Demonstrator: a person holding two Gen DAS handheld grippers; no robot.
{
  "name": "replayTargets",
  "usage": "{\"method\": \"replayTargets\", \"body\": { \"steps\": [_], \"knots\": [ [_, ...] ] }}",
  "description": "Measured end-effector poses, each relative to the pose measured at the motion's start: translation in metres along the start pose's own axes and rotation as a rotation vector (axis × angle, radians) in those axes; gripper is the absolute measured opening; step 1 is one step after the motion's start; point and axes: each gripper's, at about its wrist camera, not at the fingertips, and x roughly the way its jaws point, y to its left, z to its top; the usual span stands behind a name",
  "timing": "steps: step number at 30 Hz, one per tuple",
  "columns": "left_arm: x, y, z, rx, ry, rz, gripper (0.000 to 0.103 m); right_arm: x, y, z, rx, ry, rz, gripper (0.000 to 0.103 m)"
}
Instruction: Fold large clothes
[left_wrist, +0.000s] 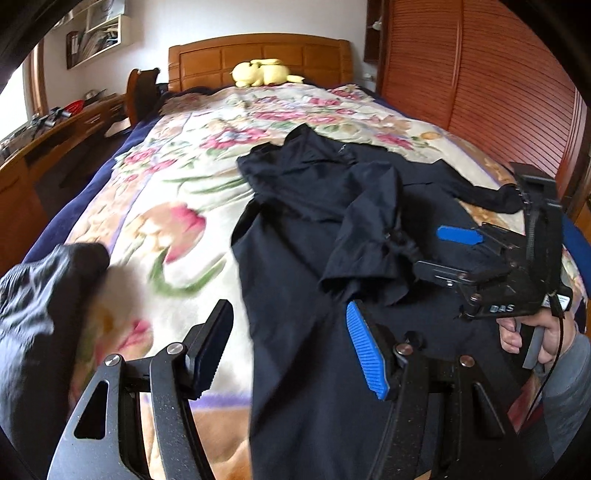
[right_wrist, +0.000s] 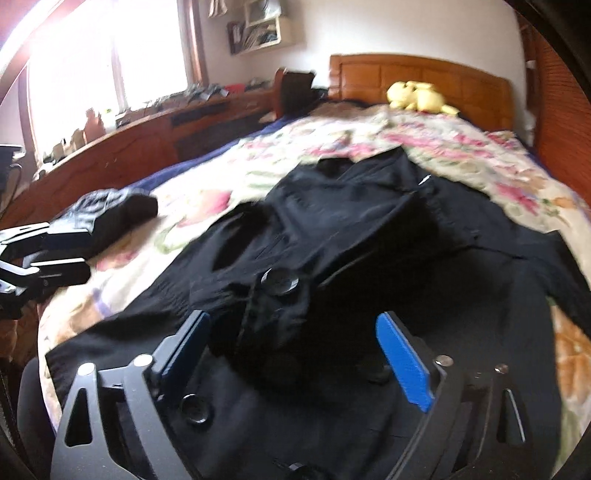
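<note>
**Two grippers, one dark jacket, fold partly made**

Item 1: dark jacket (left_wrist: 317, 229), navy or black, laid lengthwise on the floral bedspread (left_wrist: 177, 155), collar toward the headboard (left_wrist: 258, 55) at 12 o'clock, hem toward the cameras at 6 o'clock. One sleeve (left_wrist: 369, 236) lies folded across the chest with its gathered cuff near the middle; a second dark strip trails out toward 3 o'clock in the left wrist view. Judged state: sleeve fold begun, body not yet folded; the far sleeve and the lengthwise and crosswise folds appear left to do.

Item 2: left gripper (left_wrist: 291, 347), jaws spread wide, nothing between the blue pads; it hangs over the jacket's left edge at 6 o'clock, one finger above bedspread, the other above cloth.

Item 3: right gripper (right_wrist: 295, 354), jaws likewise parted and gripping nothing. It sits low over the jacket front, the folded cuff lying loose in the gap between the fingers. In the left wrist view it shows at 3 o'clock, tilted sideways, the person's right hand (left_wrist: 532, 336) around its handle.

Item 4: dark bundled garment (right_wrist: 107, 214), on the bedspread at 9 o'clock, well apart from the jacket.

Item 5: yellow plush toy (left_wrist: 262, 72), at the headboard, 12 o'clock.
</note>
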Motion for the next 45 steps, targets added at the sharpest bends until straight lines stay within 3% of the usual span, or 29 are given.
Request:
{"method": "replayTargets", "body": {
  "steps": [3,5,6,7,10,15,21,26,32,40,45],
  "knots": [
    [-0.001,0.009,-0.009,-0.007,0.002,0.007,0.065,0.020,-0.001,0.001,-0.006,0.050,0.017,0.077],
    [-0.002,0.013,-0.014,-0.011,0.002,0.009,0.065,0.028,-0.003,0.000,-0.011,0.073,0.029,0.063],
    [-0.002,0.013,-0.015,-0.013,0.003,0.010,0.065,0.029,-0.005,0.001,-0.010,0.080,0.038,0.044],
    [-0.002,0.014,-0.016,-0.015,0.004,0.010,0.065,0.031,-0.006,0.001,-0.009,0.087,0.048,0.033],
    [0.000,0.015,-0.018,-0.027,0.007,0.001,0.065,0.025,-0.007,0.006,-0.006,0.073,0.067,0.023],
    [0.006,0.005,-0.015,-0.013,0.001,-0.011,0.065,0.003,-0.013,0.003,0.000,0.018,0.071,0.021],
    [0.018,-0.016,-0.004,0.005,-0.009,-0.048,0.065,-0.043,-0.048,-0.005,0.057,-0.055,0.044,0.021],
    [0.033,-0.040,0.008,0.028,-0.009,-0.085,0.065,-0.077,-0.079,-0.022,0.111,-0.091,-0.016,0.021],
    [0.052,-0.063,0.021,0.049,-0.013,-0.120,0.065,-0.089,-0.111,-0.047,0.165,-0.080,-0.136,0.022],
    [0.070,-0.080,0.031,0.055,-0.023,-0.135,0.065,-0.094,-0.133,-0.046,0.236,-0.064,-0.291,0.046],
    [0.079,-0.086,0.037,0.048,-0.040,-0.131,0.065,-0.109,-0.124,-0.040,0.243,-0.104,-0.336,0.052]
  ]
}}
